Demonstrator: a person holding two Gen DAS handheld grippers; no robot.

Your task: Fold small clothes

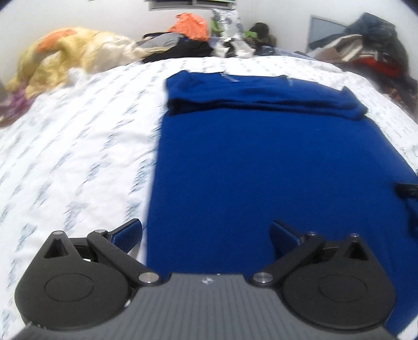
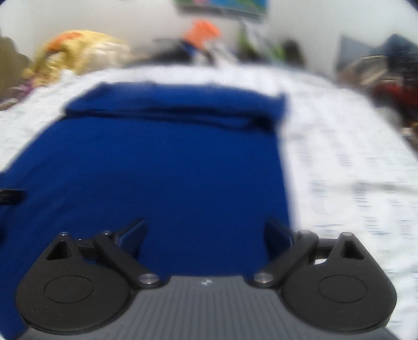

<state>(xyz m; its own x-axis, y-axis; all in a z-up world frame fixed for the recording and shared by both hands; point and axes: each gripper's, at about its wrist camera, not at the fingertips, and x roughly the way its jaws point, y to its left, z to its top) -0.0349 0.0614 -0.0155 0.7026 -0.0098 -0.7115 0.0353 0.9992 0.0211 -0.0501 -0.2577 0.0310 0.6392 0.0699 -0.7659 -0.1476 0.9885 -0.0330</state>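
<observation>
The left tongs (image 1: 206, 235) point down at a slant over the near left edge of a blue shirt (image 1: 274, 170). Their two blue fingers (image 1: 128, 235) are spread wide apart. One finger is over the white sheet and the other is over the shirt. Nothing is pinched between them.

The right tongs (image 2: 206, 235) also point down at a slant, over the near right edge of the same shirt (image 2: 162, 170). They are spread wide too, and they hold nothing. This picture is blurry. A small dark bit of the other tool peeks in at the side of each view.

The blue shirt lies flat on the bed (image 1: 78, 143). Its far end is folded over on itself, so a thick band of cloth runs across the top. The rest of it is smooth.

The bed has a white sheet with small pale blue marks. At the far side of the bed, by the white wall, sits a yellow blanket (image 1: 73, 52) in a heap. Next to it are dark clothes with an orange cloth (image 1: 190, 24) on top. At the far right is another pile of clothes (image 1: 371, 44), dark blue and red.
</observation>
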